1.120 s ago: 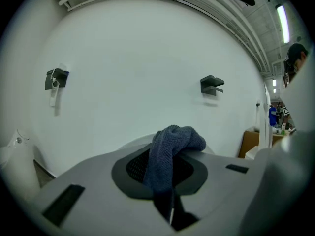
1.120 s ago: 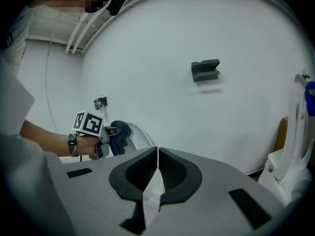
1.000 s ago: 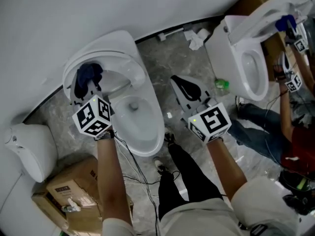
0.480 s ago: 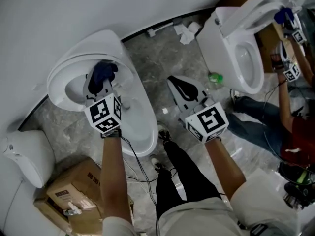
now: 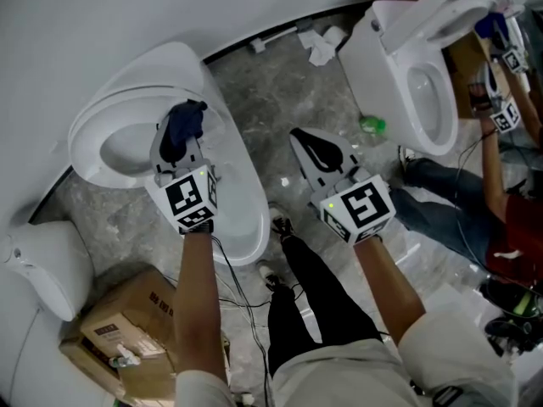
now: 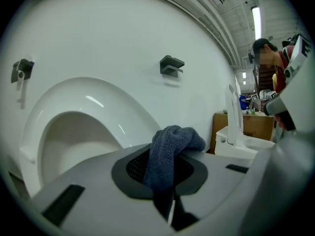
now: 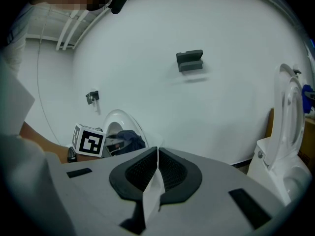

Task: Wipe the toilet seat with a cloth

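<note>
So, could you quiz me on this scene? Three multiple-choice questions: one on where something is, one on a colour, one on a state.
1. Where is the cloth?
A) on the floor
B) in the left gripper
C) in a box

2. What colour is it?
A) white
B) red
C) dark blue

3. The right gripper is:
A) shut, empty
B) wide open
C) shut on the cloth

Answers: B, its jaws pinch the cloth; C, it looks dark blue in every view; A, its pads meet with nothing between.

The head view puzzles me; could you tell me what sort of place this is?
Probably a practice hall, not a real bathroom: one toilet and a second toilet stand along one wall, and a cardboard box lies beside them.
</note>
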The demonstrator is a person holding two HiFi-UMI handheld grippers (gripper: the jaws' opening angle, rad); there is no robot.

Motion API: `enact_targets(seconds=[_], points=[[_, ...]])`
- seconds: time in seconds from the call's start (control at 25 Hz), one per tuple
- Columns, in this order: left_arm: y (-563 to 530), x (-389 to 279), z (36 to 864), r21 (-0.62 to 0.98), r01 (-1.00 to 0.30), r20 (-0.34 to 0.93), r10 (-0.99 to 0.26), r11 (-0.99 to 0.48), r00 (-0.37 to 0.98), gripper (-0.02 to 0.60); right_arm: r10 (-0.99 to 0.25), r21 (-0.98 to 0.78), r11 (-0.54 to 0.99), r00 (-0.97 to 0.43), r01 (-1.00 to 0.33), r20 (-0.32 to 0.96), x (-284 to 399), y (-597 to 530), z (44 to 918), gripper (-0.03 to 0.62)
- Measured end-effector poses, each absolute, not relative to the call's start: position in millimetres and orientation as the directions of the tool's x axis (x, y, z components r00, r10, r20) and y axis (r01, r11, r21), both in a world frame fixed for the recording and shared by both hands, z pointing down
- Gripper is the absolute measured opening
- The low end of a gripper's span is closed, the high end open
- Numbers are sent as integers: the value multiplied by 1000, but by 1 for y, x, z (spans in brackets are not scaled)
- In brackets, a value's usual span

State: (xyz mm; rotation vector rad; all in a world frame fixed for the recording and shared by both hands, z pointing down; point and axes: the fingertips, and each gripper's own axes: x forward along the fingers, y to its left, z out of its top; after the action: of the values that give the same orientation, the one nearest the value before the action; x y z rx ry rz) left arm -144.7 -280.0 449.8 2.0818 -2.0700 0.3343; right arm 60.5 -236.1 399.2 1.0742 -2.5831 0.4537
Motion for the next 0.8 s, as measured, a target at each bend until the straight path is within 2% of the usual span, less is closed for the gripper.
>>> enact_targets(seconds=[0.28,0.8], points=[[-275,-135,506,47,-999,416,-909,22,0,43,-624,-168,669,-670,-724,402,69,-235,405,29],[-274,-115,573,71,-997,512,-859,35,6,43,-642,-181,624,-631,-760,436,99,-229,428,29]])
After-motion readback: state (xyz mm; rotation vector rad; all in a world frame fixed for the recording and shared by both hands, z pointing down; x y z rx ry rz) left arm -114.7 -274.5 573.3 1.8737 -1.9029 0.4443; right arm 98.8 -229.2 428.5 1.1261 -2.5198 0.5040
